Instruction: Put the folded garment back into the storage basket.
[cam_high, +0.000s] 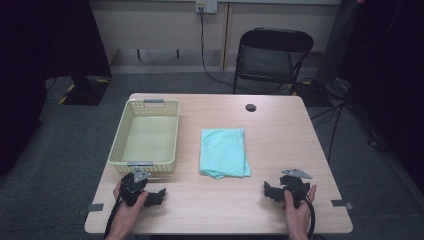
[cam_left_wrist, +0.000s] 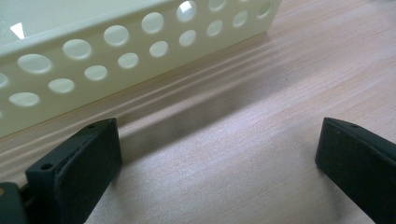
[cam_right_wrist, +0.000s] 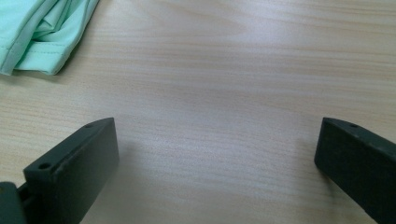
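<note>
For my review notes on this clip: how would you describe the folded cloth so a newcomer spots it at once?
Start at the wooden table and find the pale yellow perforated basket on its left half. Just right of the basket, near the table's middle, lies the folded cloth, flat on the wood. It is the one soft, mint-green item, apart from the basket and both grippers.
</note>
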